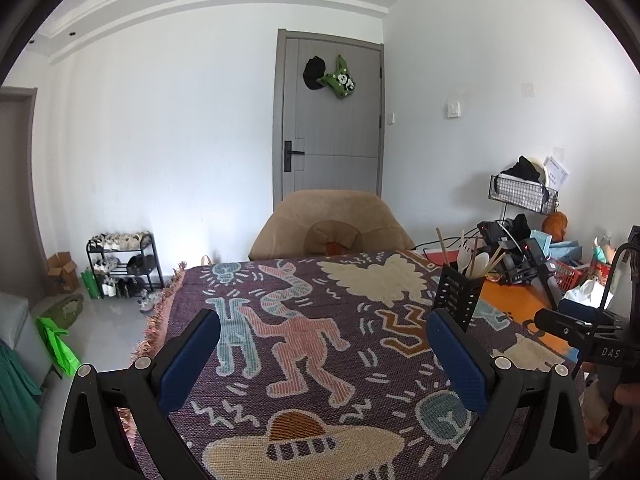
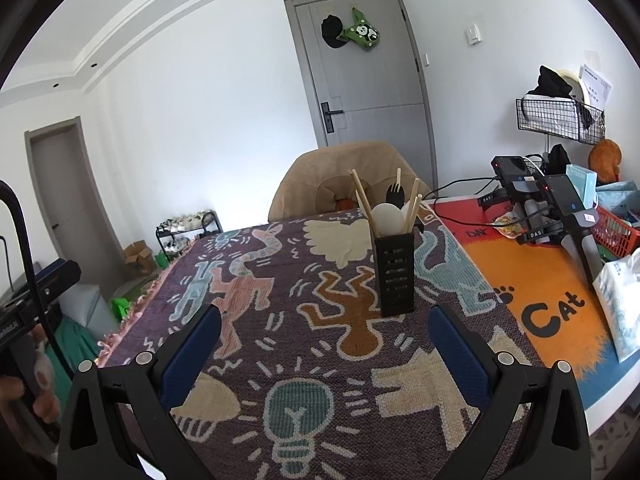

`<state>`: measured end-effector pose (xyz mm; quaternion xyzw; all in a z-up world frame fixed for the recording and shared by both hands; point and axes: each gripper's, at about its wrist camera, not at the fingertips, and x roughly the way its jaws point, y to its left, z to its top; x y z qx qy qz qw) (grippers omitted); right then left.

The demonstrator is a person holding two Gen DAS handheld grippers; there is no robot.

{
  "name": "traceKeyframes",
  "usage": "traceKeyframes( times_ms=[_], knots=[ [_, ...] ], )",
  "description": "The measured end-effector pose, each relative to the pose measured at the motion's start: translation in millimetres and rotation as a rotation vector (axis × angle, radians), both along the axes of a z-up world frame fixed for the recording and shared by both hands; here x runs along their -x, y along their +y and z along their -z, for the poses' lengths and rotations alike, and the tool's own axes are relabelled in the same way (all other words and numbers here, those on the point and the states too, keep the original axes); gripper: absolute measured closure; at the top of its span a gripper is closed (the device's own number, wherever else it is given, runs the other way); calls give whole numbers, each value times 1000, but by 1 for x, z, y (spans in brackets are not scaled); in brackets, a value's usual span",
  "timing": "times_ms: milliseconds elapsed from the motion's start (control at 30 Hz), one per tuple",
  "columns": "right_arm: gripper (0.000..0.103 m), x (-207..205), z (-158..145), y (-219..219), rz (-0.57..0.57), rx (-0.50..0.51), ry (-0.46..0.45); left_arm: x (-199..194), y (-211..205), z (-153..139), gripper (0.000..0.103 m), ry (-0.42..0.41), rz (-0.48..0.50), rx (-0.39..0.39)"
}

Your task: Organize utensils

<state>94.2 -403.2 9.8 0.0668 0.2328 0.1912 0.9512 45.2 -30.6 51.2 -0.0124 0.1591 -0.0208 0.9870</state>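
Your right gripper (image 2: 324, 344), released and empty, sits nearer the upright utensil holder (image 2: 393, 270) straight ahead; left gripper (image 1: 322, 350) is released too.

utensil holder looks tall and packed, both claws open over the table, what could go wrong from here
1. The black utensil holder is tall and narrow on a soft woven cloth; a sideways nudge from the right claw could tip it.
2. The chopsticks, white spoon and black fork lean crossed together, so pulling one may drag others out.
3. The left claw is close beside the holder; the two could collide.
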Motion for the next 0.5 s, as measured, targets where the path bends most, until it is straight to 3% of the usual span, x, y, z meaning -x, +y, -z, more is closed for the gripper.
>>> traceKeyframes(
  times_ms=[500],
  knots=[
    [0,-4,8,-4,18,-2,0,-1,-8,3,0,0,-3,-36]
  ],
)
